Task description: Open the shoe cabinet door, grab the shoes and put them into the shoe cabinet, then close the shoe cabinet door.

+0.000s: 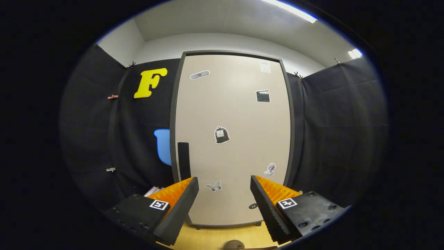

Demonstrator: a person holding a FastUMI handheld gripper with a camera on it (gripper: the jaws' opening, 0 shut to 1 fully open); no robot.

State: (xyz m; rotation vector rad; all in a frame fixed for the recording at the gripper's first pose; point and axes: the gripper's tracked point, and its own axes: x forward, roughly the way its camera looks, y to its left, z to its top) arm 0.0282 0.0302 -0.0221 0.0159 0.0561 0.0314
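At the far left hangs the black cloth booth wall [97, 139], pinned with small clips, one reddish clip [112, 97] high up and one pale clip [110, 169] lower down. Low beside the wall, just behind the left finger, a small stack of pale papers or book edges [152, 191] peeks out (too little of it shows to say which). Next comes the tall beige shoe cabinet door with a dark grey frame [232, 114], closed and upright, standing on short dark feet on the light wooden floor [215, 238]. On the door's left edge, a little above the left fingertip, sits a black rectangular vertical handle [184, 160]. The door panel carries several small stickers: an oval one [199, 74] near the top left, a butterfly [214, 186] low down between the fingers, a dark bag-shaped one [222, 135] at the middle, a clapperboard [263, 96] and a pale square [265, 67] toward the upper right, and a small bust figure [270, 169] just above the right fingertip. The gripper [224, 185] faces the door squarely with its two ridged fingers spread wide apart and nothing between them; the door lies beyond the tips, not touching. On the floor below the fingers, a rounded brown object [234, 244] shows only partly, possibly the toe of a shoe. To the right, more black cloth [340, 132] closes the booth, with white wall and a ceiling light strip [295, 11] above.
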